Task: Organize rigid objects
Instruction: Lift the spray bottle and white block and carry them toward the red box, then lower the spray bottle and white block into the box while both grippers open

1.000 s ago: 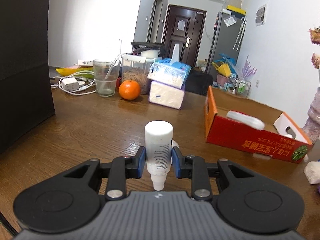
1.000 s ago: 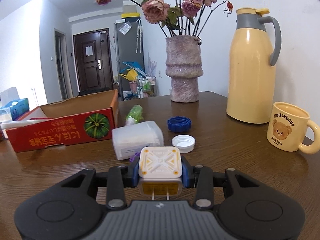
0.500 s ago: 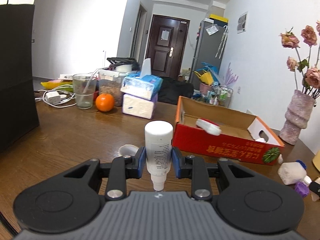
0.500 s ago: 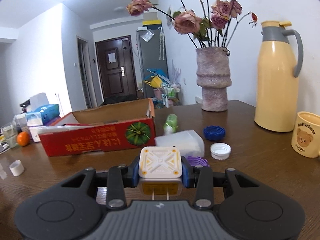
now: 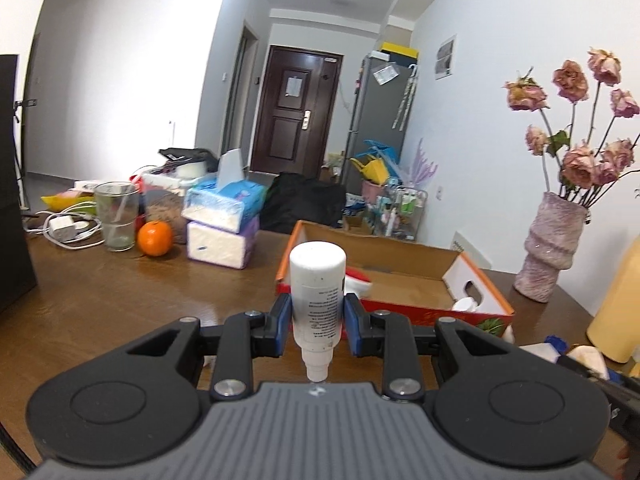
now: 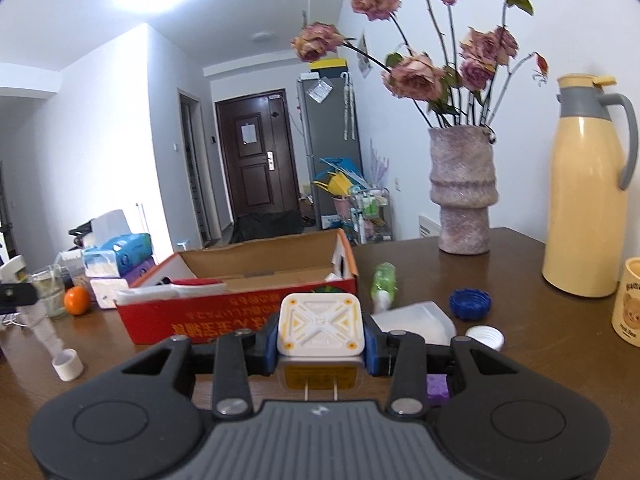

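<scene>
Left gripper (image 5: 317, 327) clamped on a white bottle (image 5: 317, 290), nozzle end toward the camera, base pointing forward; right gripper (image 6: 321, 338) clamped on a white plug adapter (image 6: 321, 326), prongs toward the camera. Both carried above the wooden table (image 5: 120, 304). Just ahead of each lies the open red cardboard box (image 6: 240, 318); farther right of it, the flower vase (image 6: 463, 192).

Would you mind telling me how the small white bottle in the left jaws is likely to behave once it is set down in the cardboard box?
The white bottle is tall, narrow and round, so it would probably tip if stood upright, and roll if laid down. It keeps its shape in the left gripper, so it seems stiff. The box walls should stop any rolling.
</scene>
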### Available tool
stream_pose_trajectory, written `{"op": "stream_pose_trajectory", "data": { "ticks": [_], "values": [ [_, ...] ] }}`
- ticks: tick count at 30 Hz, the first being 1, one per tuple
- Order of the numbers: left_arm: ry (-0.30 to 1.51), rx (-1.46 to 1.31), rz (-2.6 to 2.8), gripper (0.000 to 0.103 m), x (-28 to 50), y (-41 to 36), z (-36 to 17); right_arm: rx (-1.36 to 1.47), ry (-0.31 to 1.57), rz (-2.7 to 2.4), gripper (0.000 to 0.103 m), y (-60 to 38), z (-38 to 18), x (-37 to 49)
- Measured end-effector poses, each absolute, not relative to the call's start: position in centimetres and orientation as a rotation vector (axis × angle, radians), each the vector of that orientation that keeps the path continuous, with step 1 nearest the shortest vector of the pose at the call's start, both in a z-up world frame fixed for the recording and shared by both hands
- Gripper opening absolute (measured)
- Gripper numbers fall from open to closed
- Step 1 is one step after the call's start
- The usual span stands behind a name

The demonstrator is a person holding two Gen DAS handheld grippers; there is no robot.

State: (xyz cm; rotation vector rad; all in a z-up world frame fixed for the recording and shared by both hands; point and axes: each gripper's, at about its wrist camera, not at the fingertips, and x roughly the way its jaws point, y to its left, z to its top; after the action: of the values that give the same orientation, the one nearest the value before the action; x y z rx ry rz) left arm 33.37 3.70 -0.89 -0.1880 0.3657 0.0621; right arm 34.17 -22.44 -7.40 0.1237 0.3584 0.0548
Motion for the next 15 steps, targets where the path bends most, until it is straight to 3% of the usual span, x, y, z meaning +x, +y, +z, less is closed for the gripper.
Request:
{"op": "stream_pose_trajectory", "data": {
  "ticks": [15],
  "values": [
    [0.346,-0.223,0.030,0.029,37.2,1.1,0.4,0.107,0.330,0.108,0.038,-20.3,-5.9,36.8]
  ]
}}
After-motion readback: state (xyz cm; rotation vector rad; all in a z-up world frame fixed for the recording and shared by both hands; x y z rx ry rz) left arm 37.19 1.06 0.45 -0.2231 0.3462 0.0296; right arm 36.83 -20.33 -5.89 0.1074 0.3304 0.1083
